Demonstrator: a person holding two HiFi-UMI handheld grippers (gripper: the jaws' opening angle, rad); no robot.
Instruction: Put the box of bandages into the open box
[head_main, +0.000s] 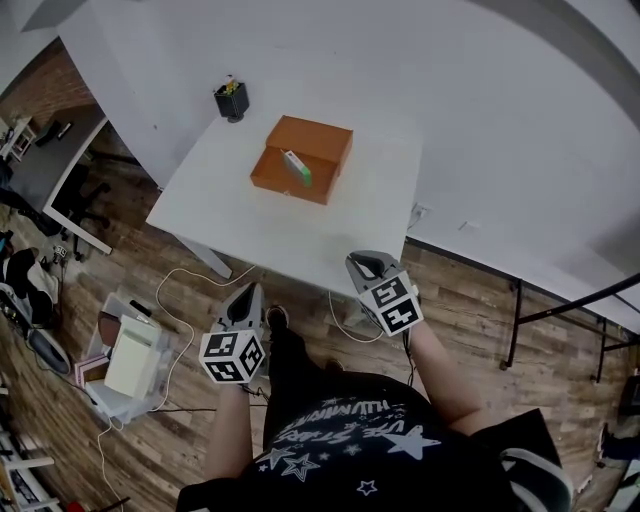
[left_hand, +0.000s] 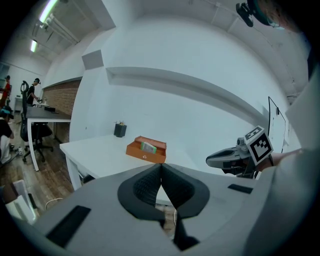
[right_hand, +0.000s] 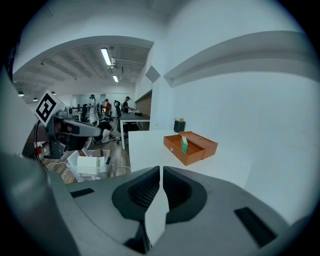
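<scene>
Since the box of bandages (head_main: 296, 167) stands on end inside the open box (head_main: 283, 186) at the middle of the counter (head_main: 250, 235), the task looks done, which would explain why both grippers hang well short of the counter's near edge. The left gripper (head_main: 248, 298) and right gripper (head_main: 364, 265) have their jaws pressed together on nothing, pointing toward the box with nothing to carry.
</scene>
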